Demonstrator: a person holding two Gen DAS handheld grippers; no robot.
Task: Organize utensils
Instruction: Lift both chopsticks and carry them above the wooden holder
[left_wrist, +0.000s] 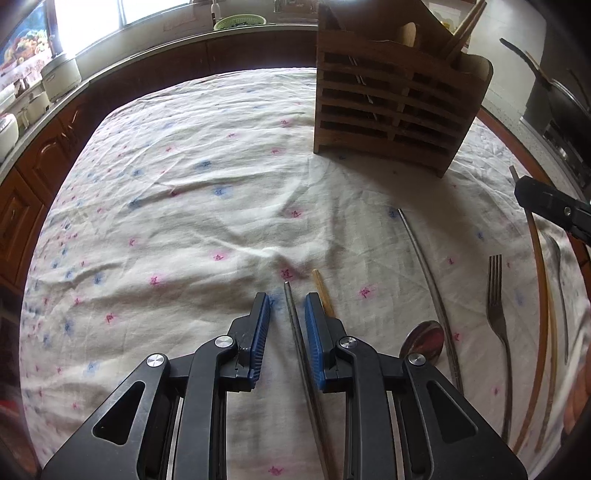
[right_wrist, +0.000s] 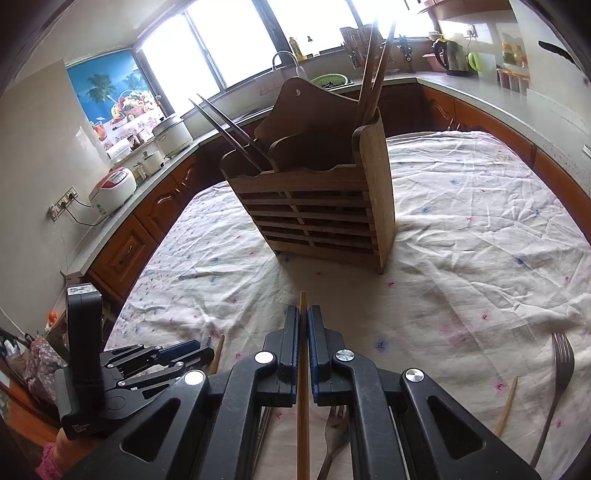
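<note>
Pinching a wooden chopstick, the right tool should tilt it upright over the far wooden holder; the left tool stands spread around a metal chopstick.

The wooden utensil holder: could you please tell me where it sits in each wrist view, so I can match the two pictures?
Left wrist: the holder stands upper right of centre, on the far part of the tablecloth.
Right wrist: the holder stands at centre, straight beyond the right gripper.
Shared landmark: the green basket on the counter behind the holder.
</note>
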